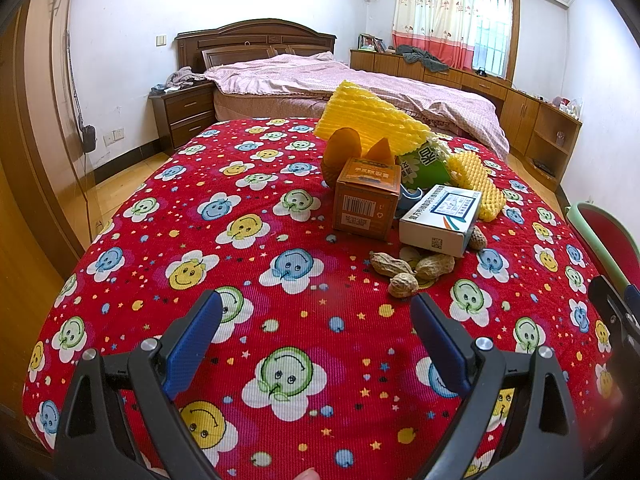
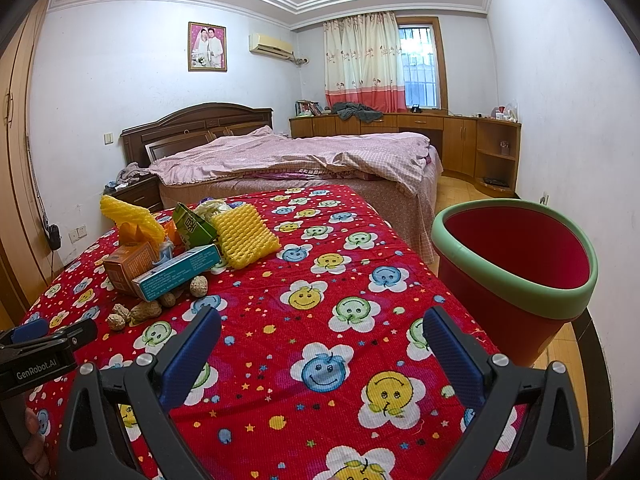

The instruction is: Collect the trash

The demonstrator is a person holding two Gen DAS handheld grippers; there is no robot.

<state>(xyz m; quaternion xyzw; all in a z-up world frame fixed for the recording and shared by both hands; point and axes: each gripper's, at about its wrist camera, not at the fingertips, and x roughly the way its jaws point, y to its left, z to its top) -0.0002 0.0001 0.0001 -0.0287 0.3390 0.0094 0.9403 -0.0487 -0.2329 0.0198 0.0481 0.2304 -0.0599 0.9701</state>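
Two grippers, left [image 1: 316,312] and right [image 2: 322,326], wide, empty | "GenRobot.AI" | orange box [image 1: 366,200] print possibly Chinese

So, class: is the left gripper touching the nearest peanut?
Apart. In the left wrist view, red cloth shows between the open left gripper and the nearest peanut.

A red smiley-flower cloth [image 1: 280,240] covers the bench; on it lie peanuts [image 1: 404,270], small boxes [image 1: 366,200] and yellow foam netting [image 1: 372,120].
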